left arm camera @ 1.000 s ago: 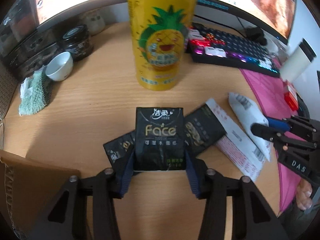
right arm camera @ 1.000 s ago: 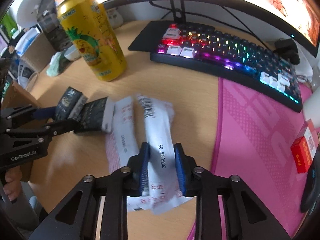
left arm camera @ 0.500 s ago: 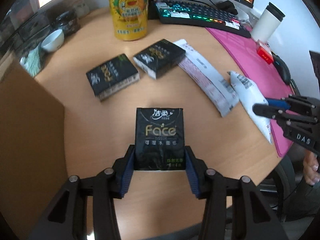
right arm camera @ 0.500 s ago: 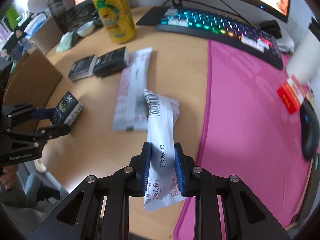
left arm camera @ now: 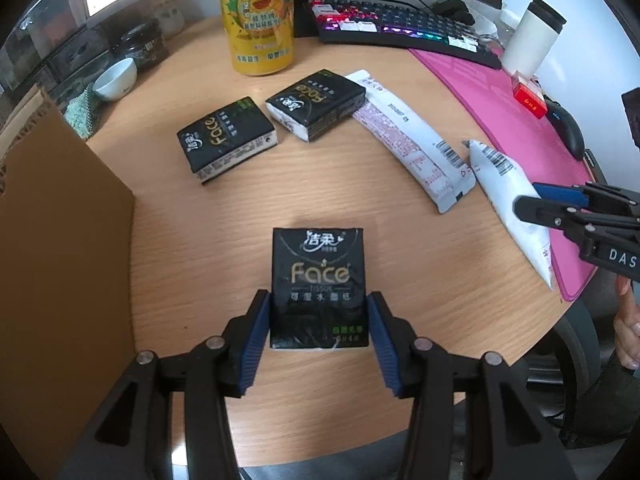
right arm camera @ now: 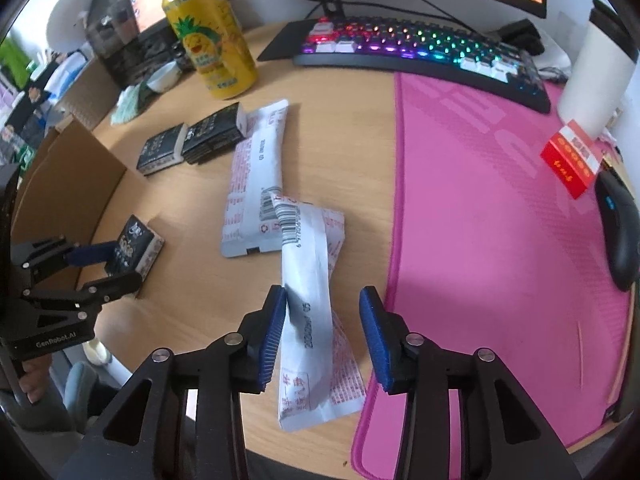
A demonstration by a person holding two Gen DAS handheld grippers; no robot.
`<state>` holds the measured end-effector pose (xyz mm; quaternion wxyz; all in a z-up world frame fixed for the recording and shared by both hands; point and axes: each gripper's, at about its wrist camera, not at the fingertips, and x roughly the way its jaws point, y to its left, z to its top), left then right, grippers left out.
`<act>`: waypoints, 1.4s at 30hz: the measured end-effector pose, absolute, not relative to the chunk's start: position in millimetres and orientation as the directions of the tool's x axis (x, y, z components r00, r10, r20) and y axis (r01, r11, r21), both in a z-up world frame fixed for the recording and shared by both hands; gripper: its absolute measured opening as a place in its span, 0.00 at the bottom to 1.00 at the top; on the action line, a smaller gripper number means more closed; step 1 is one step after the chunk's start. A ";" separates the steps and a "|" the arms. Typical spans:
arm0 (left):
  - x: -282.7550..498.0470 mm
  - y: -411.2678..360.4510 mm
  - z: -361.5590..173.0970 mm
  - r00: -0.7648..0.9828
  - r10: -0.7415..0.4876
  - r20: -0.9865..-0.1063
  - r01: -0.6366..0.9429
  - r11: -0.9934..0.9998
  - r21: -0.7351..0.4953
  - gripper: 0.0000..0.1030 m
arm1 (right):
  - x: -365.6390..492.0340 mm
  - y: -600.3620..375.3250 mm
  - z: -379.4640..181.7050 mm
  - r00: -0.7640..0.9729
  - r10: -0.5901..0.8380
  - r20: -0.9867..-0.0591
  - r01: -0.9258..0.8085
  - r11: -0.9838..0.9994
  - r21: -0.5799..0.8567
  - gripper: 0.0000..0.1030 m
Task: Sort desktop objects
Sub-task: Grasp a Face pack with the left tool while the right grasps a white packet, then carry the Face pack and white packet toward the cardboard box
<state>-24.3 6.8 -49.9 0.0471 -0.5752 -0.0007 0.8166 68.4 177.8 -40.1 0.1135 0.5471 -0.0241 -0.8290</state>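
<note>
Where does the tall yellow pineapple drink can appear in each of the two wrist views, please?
Left wrist view: the tall yellow pineapple drink can stands at top centre, beyond the two black tissue packs lying on the desk.
Right wrist view: it stands upper left, left of the backlit keyboard.
Shared landmark: the backlit keyboard lies to the can's right in both views.
</note>
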 end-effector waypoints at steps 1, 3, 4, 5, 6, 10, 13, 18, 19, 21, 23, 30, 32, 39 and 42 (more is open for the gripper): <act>-25.6 6.6 -50.3 -0.331 0.079 -0.940 -0.074 -0.996 -0.057 0.52 | 65.7 176.3 -41.9 -0.371 -0.220 -0.902 0.165 -0.972 0.170 0.39; -26.8 7.7 -50.8 -0.331 0.081 -0.940 -0.075 -0.995 -0.059 0.52 | 61.7 172.9 -43.8 -0.370 -0.227 -0.901 0.169 -0.970 0.175 0.39; -27.7 8.6 -51.2 -0.332 0.080 -0.940 -0.077 -0.995 -0.058 0.52 | 58.9 171.4 -44.1 -0.373 -0.233 -0.898 0.171 -0.969 0.180 0.39; -29.0 9.3 -52.2 -0.329 0.076 -0.941 -0.078 -0.996 -0.053 0.52 | 56.1 170.0 -44.3 -0.374 -0.237 -0.897 0.172 -0.968 0.184 0.39; -29.7 9.8 -52.9 -0.328 0.073 -0.942 -0.078 -0.996 -0.050 0.52 | 52.9 168.1 -45.0 -0.375 -0.243 -0.895 0.177 -0.966 0.188 0.39; -32.2 11.1 -54.2 -0.333 0.067 -0.940 -0.083 -0.996 -0.041 0.52 | 43.2 163.8 -49.6 -0.379 -0.251 -0.891 0.180 -0.964 0.195 0.39; -33.7 11.6 -56.4 -0.325 0.073 -0.943 -0.085 -0.995 -0.047 0.52 | 38.4 163.1 -52.6 -0.383 -0.255 -0.888 0.175 -0.964 0.201 0.39; -34.8 10.9 -56.7 -0.331 0.069 -0.941 -0.085 -0.995 -0.043 0.55 | 35.2 160.6 -52.6 -0.396 -0.254 -0.882 0.177 -0.964 0.199 0.40; -35.1 10.3 -57.1 -0.333 0.066 -0.941 -0.082 -0.996 -0.041 0.55 | 35.4 159.4 -52.5 -0.397 -0.250 -0.883 0.182 -0.965 0.191 0.40; -35.2 7.7 -56.9 -0.338 0.073 -0.938 -0.073 -0.996 -0.051 0.55 | 35.8 159.6 -52.6 -0.401 -0.245 -0.883 0.181 -0.966 0.185 0.34; -35.4 8.6 -57.2 -0.341 0.069 -0.938 -0.084 -0.996 -0.043 0.51 | 35.9 160.6 -52.4 -0.402 -0.247 -0.882 0.181 -0.965 0.188 0.32; -33.5 7.2 -54.8 -0.335 0.079 -0.939 -0.089 -0.995 -0.052 0.51 | 40.6 159.5 -45.5 -0.406 -0.255 -0.877 0.194 -0.962 0.190 0.32; -31.2 6.4 -48.8 -0.344 0.091 -0.934 -0.096 -0.993 -0.062 0.51 | 43.1 158.8 -41.9 -0.409 -0.263 -0.874 0.199 -0.960 0.196 0.32; -18.9 -1.6 -15.9 -0.403 0.131 -0.906 -0.107 -0.990 -0.095 0.50 | 50.3 149.8 -22.2 -0.422 -0.308 -0.853 0.236 -0.945 0.225 0.32; -10.6 -8.9 2.2 -0.439 0.139 -0.888 -0.105 -0.989 -0.103 0.50 | 52.9 142.0 -9.4 -0.427 -0.332 -0.841 0.263 -0.936 0.235 0.32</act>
